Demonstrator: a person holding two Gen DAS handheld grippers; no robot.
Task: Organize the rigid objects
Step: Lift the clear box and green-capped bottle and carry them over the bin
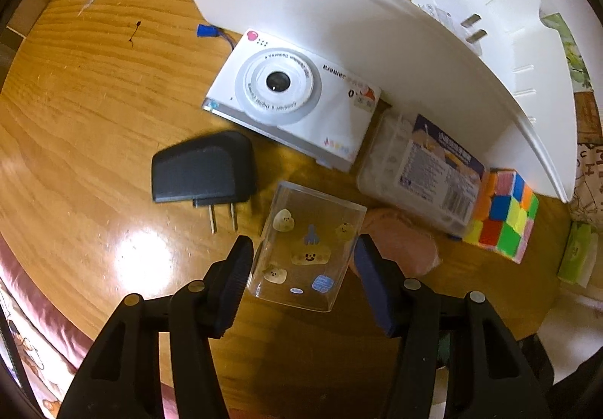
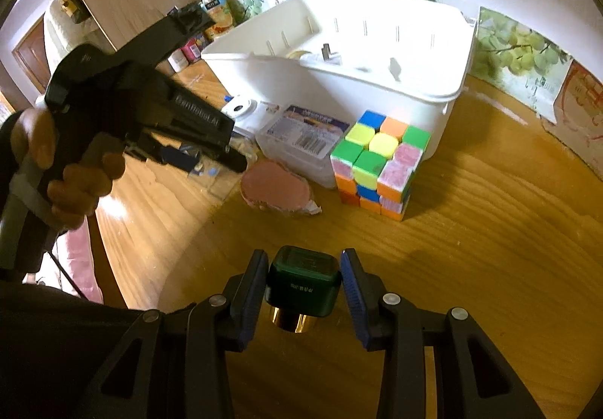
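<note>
My left gripper [image 1: 301, 260] points down at the wooden table [image 1: 94, 98], its pads against two sides of a clear plastic box [image 1: 305, 249] with cartoon stickers. Around it lie a black power adapter [image 1: 203, 170], a white toy camera box [image 1: 290, 94], a clear labelled container [image 1: 422, 170], a pink round piece [image 1: 403, 241] and a colourful puzzle cube [image 1: 505, 215]. In the right wrist view my right gripper [image 2: 304, 279] is shut on a dark green bottle [image 2: 301, 283] with a gold end, held above the table, short of the cube [image 2: 380, 162].
A big white bin [image 2: 339, 79] stands behind the objects with a few items inside; its wall [image 1: 339, 15] rises just past the camera box. Bottles and jars [image 2: 211, 15] line the far left. A person's hand [image 2: 79, 174] holds the left tool. Bare wood [image 2: 490, 211] lies right of the cube.
</note>
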